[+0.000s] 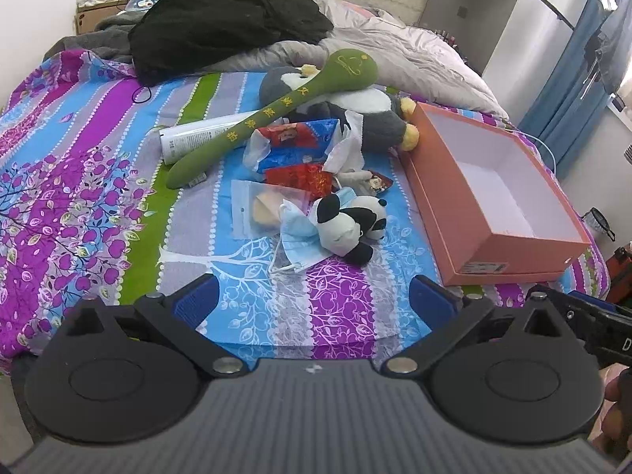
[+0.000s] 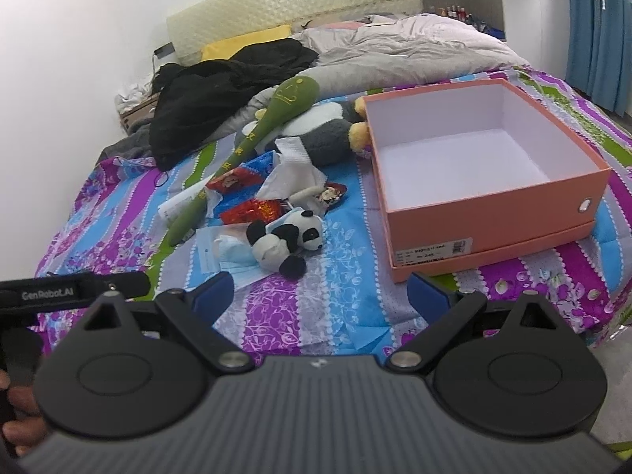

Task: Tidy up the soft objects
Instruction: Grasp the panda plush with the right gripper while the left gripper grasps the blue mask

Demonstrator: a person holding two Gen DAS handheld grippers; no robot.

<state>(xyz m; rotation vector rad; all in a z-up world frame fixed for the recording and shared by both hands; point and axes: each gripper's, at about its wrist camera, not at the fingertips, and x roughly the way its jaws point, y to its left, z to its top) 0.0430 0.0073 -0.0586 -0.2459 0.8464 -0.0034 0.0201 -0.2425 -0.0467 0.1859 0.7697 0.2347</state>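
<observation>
A small panda plush (image 1: 349, 225) (image 2: 286, 237) lies on the bed beside a blue face mask (image 1: 298, 237) (image 2: 237, 258). Behind them lie a long green plush mallet (image 1: 272, 112) (image 2: 256, 138) and a big grey-and-white penguin plush (image 1: 363, 112) (image 2: 320, 130), among red and blue packets (image 1: 300, 175) (image 2: 252, 209) and white tissue (image 2: 292, 170). An open, empty orange box (image 1: 509, 264) (image 2: 489, 217) stands to the right. My left gripper (image 1: 312, 296) is open and empty, short of the mask. My right gripper (image 2: 320, 296) is open and empty, near the box's front corner.
A white tube (image 1: 197, 138) lies under the mallet. Black clothing (image 1: 221, 27) (image 2: 221, 91) and a grey duvet (image 1: 395, 51) (image 2: 414, 47) are piled at the head of the bed. Blue curtains (image 2: 596, 27) hang at the right. The bed's front edge is just below both grippers.
</observation>
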